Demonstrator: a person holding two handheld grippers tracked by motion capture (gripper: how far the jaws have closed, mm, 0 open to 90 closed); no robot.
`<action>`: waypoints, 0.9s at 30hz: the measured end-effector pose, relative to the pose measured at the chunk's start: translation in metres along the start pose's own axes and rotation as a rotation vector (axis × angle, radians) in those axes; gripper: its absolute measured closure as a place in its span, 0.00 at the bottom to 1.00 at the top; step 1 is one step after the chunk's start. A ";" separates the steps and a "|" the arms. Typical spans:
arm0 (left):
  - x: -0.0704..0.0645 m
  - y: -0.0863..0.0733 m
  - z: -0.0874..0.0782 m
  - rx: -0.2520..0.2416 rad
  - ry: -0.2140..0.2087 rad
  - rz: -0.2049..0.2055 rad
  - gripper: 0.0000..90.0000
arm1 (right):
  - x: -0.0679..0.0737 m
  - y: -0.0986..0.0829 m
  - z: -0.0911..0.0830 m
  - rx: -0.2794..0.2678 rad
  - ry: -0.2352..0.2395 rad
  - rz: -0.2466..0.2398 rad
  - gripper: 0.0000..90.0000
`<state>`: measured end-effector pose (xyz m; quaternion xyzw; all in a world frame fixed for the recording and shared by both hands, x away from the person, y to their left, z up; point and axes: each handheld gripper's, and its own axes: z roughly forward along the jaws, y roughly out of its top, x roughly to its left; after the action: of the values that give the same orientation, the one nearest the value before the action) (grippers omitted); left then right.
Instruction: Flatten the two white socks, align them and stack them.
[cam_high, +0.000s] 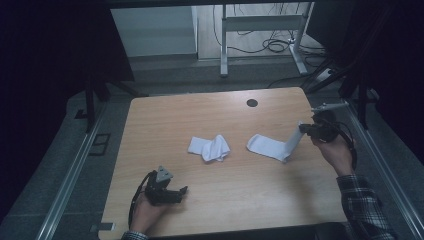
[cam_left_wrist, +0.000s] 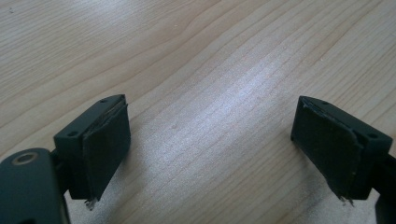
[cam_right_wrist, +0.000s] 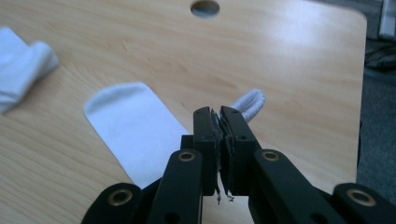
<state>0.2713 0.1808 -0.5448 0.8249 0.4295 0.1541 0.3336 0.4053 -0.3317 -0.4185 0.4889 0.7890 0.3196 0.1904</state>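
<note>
While the left tool (cam_high: 184, 190) rests released near the table's front edge (cam_high: 225, 231), the right tool (cam_high: 302, 128) grasps a sock's cuff (cam_right_wrist: 250, 101).

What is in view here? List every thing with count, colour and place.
held sock: one, white, right of centre, toe on the table, cuff lifted by the right gripper
crumpled sock: one, white, table centre
table: one, light wood, with a dark round hole near the far edge
desk frame: one, white, on the floor beyond
right gripper: one, black, shut on the held sock
left gripper: one, black, open, near edge
</note>
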 end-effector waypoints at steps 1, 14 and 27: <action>0.000 0.000 0.000 0.000 0.000 0.000 0.13 | 0.000 0.000 0.000 0.000 0.000 0.000 0.94; 0.000 0.007 0.002 0.026 0.013 -0.012 0.16 | -0.032 -0.078 0.029 0.108 -0.004 0.105 0.93; -0.010 0.047 0.014 0.024 -0.053 0.002 0.21 | -0.045 -0.100 0.020 0.058 -0.024 0.124 0.74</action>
<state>0.3021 0.1477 -0.5229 0.8331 0.4217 0.1273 0.3346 0.3725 -0.3978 -0.5024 0.5461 0.7636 0.3021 0.1655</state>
